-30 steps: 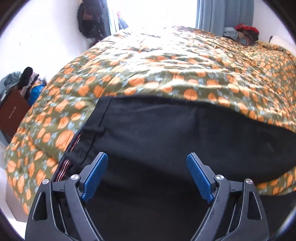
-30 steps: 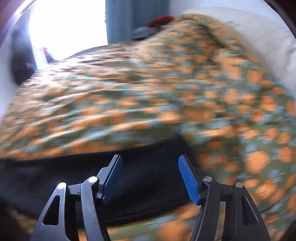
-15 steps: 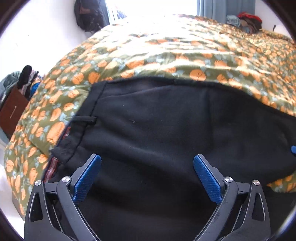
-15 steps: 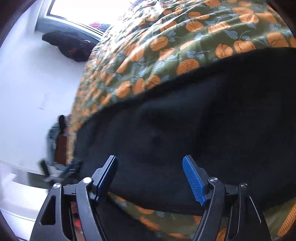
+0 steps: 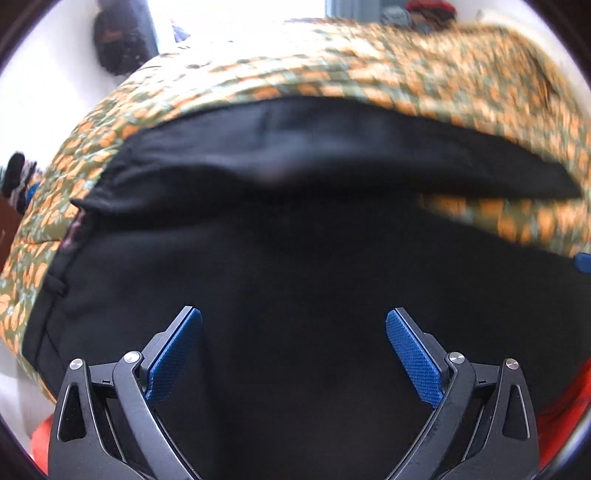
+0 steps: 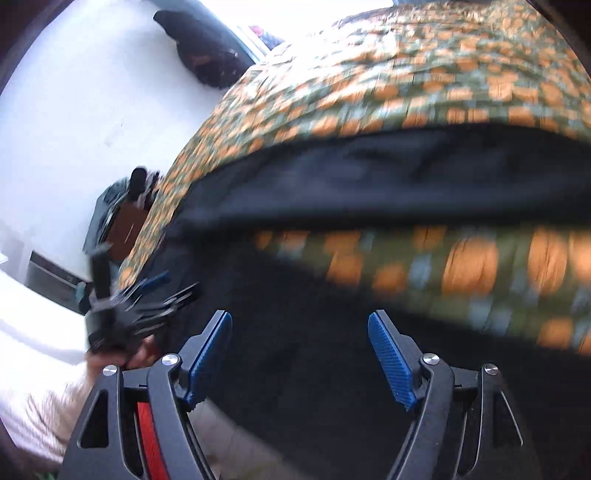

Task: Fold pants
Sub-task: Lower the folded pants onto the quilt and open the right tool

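Observation:
Black pants lie spread on a bed with an orange-patterned green cover. The waistband end is at the left, and two legs run to the right with a strip of cover between them. My left gripper is open and empty above the near part of the pants. My right gripper is open and empty over the near leg. The far leg lies beyond a band of cover. The left gripper shows blurred in the right wrist view. Both views are motion-blurred.
A white wall and a bright window stand behind the bed. Dark bags hang by the window. A brown cabinet with clutter stands left of the bed. Clothes are piled at the bed's far end.
Both grippers have pulled back toward the near edge of the bed. The right view has swung left, and the two legs now show apart with cover between them. Both stay open.

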`<state>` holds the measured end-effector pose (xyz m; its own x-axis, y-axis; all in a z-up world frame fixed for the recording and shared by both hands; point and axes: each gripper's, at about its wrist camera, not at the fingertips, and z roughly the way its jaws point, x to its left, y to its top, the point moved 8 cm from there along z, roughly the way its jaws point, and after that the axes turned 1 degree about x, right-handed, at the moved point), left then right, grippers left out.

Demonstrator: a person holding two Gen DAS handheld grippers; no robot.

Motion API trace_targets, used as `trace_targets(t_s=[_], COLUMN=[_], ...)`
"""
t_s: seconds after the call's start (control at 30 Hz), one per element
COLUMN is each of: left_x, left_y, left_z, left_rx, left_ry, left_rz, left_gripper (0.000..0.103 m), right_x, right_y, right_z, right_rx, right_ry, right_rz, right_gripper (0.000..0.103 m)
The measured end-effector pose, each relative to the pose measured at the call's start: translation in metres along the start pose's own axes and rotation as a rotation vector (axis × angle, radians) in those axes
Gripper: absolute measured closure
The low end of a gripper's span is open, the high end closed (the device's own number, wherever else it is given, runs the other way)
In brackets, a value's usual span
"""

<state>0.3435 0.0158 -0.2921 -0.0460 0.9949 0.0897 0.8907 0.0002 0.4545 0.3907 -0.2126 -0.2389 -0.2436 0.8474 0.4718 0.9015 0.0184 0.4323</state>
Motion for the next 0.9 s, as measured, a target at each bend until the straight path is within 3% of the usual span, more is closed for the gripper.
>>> trace_targets(t_s=[0.1, 0.2, 0.3, 0.4, 0.53, 0.6, 0.77, 0.9], left_x=[-0.005, -0.004, -0.005, -0.004, 0.0, 0.003, 0.006, 0.009], left_y=[-0.012, -0.012, -0.013, -0.014, -0.012, -0.013, 0.012, 0.069], left_z=[0.005, 0.004, 0.004, 0.004, 0.007, 0.003, -0.02, -0.037], left_rx=[-0.012, 0.0, 0.0, 0.007, 0.011, 0.013, -0.042, -0.119], left_ry=[0.029, -0.005, 0.0, 0.008, 0.008, 0.017, 0.012, 0.008], left_rz=[0.01, -0.029, -0.019, -0.019, -0.028, -0.038, -0.057, -0.078], left_gripper=[0.001, 0.0, 0.0, 0.0, 0.0, 0.001, 0.001, 0.001], right_x=[-0.01, -0.043, -0.09, -0.158, -0.262, -0.277, -0.235, -0.157], right_y=[-0.045, -0.083, -0.1, -0.114, -0.161, -0.171, -0.113, -0.015], right_z=[0.008, 0.001, -0.045, -0.097, -0.176, -0.2, -0.202, -0.136], right_rx=[0.069, 0.125, 0.049, -0.031, -0.093, -0.12, -0.19, -0.201], right_ry=[-0.019, -0.08, -0.108, -0.243, -0.464, -0.514, -0.474, -0.312], right_rz=[0.032, 0.125, 0.256, 0.383, 0.662, 0.735, 0.591, 0.388], right_gripper=[0.027, 0.027, 0.027, 0.027, 0.027, 0.027, 0.024, 0.024])
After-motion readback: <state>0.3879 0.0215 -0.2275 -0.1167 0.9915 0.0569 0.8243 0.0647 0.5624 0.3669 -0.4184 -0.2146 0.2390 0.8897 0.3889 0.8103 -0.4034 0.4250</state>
